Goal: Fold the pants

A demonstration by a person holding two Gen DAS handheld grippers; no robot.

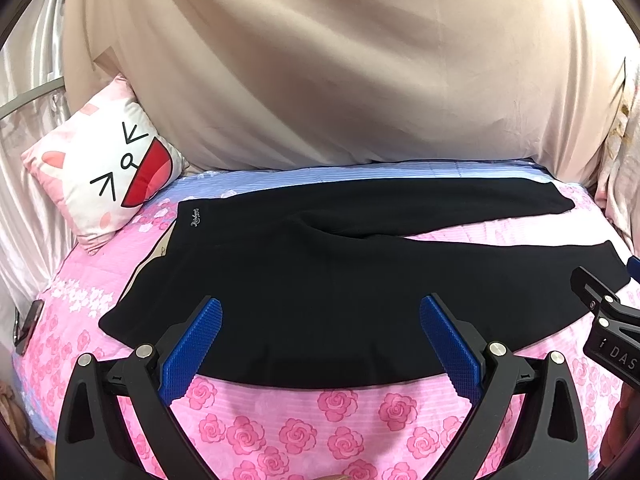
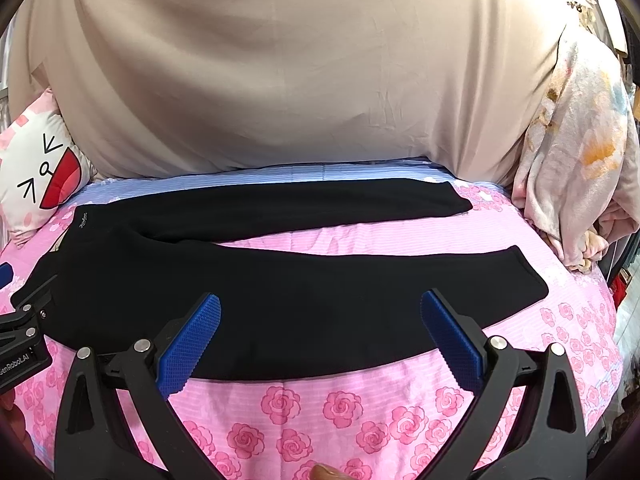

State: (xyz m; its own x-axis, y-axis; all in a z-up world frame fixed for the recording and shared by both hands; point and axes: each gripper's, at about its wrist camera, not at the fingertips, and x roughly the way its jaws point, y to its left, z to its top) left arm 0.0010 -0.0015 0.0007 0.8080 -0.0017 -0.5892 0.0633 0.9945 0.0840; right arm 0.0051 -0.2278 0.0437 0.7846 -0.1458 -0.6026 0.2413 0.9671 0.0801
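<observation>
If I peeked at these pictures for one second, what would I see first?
Most likely the black pants, spread flat across the pink rose bedspread with the two legs split apart toward the right. Next, the funny cat-face pillow at the bed's left end, near the waistband. Up close, both grippers, left and right, hang wide open over the pants' near edge.

Both my wrist cams sit low over the near edge of the bed, looking fwd along my wide-spread fingers. Left cam faces the waistband end of the pants, right cam faces the leg end. Both close in; they share pants, pillow, beige sheet.
</observation>
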